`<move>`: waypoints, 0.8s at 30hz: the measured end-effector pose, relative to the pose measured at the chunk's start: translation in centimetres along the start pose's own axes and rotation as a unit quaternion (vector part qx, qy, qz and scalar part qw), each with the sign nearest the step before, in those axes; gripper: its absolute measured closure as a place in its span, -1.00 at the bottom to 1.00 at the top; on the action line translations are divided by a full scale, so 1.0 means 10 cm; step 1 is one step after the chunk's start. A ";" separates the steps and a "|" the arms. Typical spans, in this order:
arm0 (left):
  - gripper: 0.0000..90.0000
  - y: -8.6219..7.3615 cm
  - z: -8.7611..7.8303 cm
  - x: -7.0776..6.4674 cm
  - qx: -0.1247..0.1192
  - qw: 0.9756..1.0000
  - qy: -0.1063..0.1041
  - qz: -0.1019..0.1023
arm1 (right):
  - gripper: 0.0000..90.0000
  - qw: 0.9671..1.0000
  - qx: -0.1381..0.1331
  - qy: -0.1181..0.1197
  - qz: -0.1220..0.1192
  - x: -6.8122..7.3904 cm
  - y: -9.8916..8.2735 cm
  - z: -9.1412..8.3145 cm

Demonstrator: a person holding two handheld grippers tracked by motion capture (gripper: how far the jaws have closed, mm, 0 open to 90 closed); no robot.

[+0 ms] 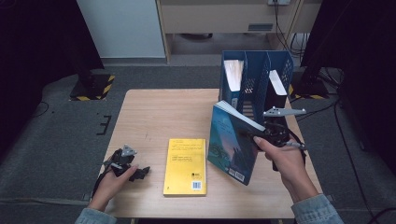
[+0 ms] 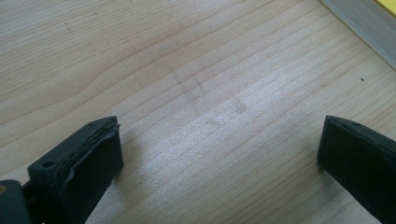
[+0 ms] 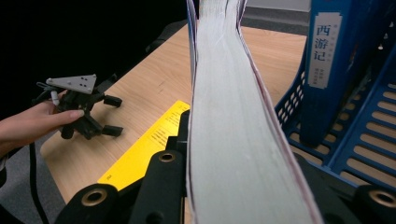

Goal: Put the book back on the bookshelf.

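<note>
A person is sitting at a light wooden desk (image 1: pixel 154 112), holding a two-jaw gripper in each hand.

The right gripper (image 1: pixel 256 135) is pinching a blue book (image 1: pixel 232 142) by its page edge. The book is standing tilted over the right half of the desk, front cover facing the person, its lower corner reaching toward the near edge. In the right gripper view, the book's pale page block is running up between the black jaws, which are pressing on both covers.

Just behind the book, at the far right corner of the desk, a blue file rack (image 1: pixel 280 63) is standing upright with slotted walls. One book with a pale spine (image 1: pixel 233 74) is sitting in the rack's left compartment, and another (image 1: pixel 277 84) is leaning in the right one.

A yellow book (image 1: pixel 185 165) is lying flat near the middle of the near edge, just left of the held blue book.

The left gripper (image 1: pixel 140 171) is resting on the desk near the near left corner, well apart from the rack. Its jaws are spread wide with bare wood between them, as the left gripper view shows.
</note>
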State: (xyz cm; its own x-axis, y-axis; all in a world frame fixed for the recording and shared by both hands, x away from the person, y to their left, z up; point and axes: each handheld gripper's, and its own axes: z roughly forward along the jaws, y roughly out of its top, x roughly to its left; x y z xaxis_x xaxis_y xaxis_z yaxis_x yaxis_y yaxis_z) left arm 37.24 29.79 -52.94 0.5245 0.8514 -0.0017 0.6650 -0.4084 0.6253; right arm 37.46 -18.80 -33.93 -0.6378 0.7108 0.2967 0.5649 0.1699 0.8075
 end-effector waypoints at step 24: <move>-1.00 0.01 0.00 0.00 0.007 1.000 -0.001 0.002 | 0.64 0.997 -0.054 0.011 0.055 -0.18 0.04 -0.46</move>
State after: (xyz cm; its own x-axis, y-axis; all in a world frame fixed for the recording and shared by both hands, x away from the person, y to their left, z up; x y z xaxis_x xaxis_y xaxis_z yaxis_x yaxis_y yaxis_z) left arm 37.32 29.78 -52.85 0.5289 0.8487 -0.0008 0.6694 -0.4166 0.6151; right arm 36.42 -23.19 -31.79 -0.5865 0.7061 0.3967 0.5738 0.0165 0.8189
